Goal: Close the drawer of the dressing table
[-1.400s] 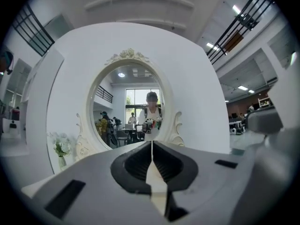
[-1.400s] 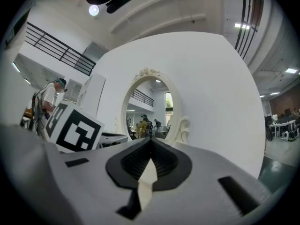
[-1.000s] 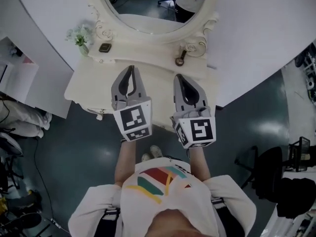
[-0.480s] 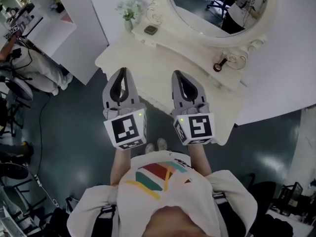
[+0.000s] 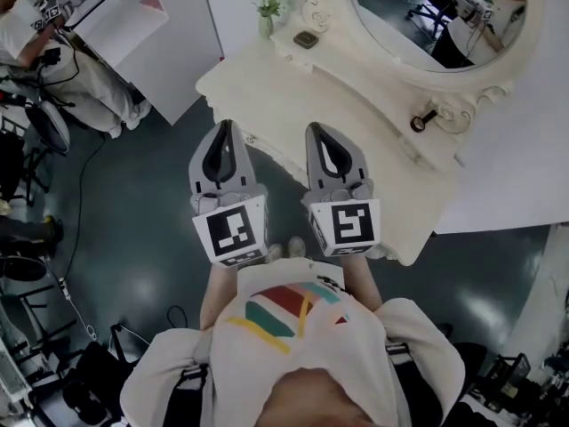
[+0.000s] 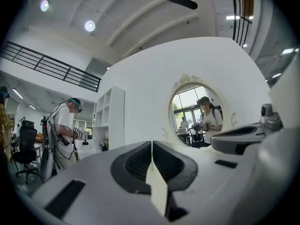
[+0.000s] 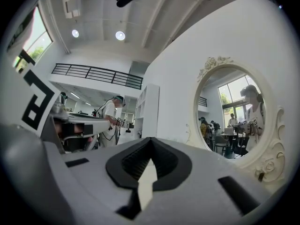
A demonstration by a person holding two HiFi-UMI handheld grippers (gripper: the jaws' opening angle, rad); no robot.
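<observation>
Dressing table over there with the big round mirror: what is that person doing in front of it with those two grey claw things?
A person stands facing the cream dressing table, holding a gripper in each hand. The left gripper and right gripper are side by side, pointing at its front edge, both shut and empty, touching nothing. The drawer front cannot be seen from above, so whether it is open cannot be told. A flower vase sits beside the mirror.
</observation>
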